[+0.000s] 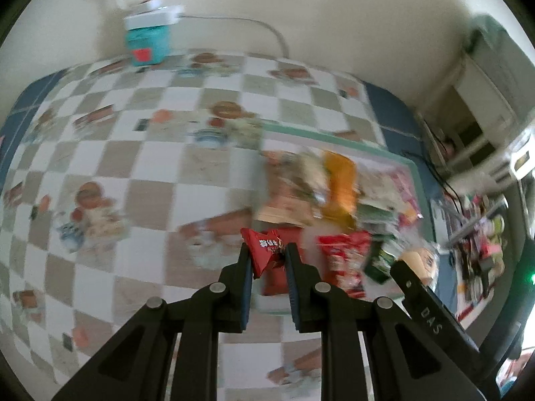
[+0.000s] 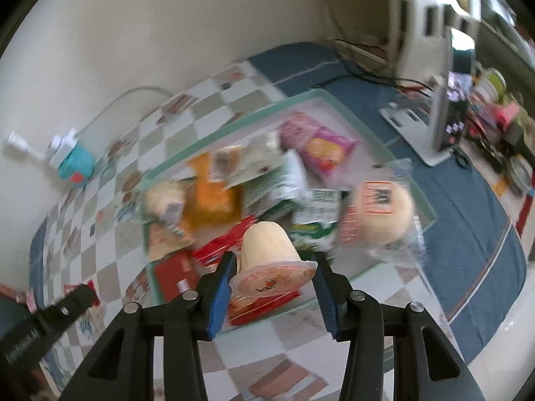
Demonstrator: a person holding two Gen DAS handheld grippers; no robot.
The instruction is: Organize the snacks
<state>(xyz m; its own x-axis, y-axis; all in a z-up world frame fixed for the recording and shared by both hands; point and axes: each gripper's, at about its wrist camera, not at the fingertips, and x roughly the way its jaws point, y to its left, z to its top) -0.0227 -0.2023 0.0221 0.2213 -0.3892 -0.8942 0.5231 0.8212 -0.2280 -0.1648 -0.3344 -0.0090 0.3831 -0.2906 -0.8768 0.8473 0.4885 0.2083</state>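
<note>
My left gripper (image 1: 266, 254) is shut on a small red snack packet (image 1: 265, 249) and holds it above the near edge of a green-rimmed tray (image 1: 413, 167). The tray holds a blurred heap of snack packets: an orange one (image 1: 339, 188), red ones (image 1: 346, 255) and green ones. My right gripper (image 2: 272, 267) is shut on a pale yellow jelly cup (image 2: 269, 250) with an orange lid, held over the same tray (image 2: 234, 123). The tray there shows a pink packet (image 2: 317, 143), an orange packet (image 2: 214, 197) and a round wrapped bun (image 2: 384, 214).
The tray lies on a checked cloth (image 1: 150, 180) over a blue table cover (image 2: 468, 234). A teal box (image 1: 147, 43) with a white cable stands at the wall. A white stand (image 2: 431, 107) and cluttered shelves (image 1: 481, 234) are at the right.
</note>
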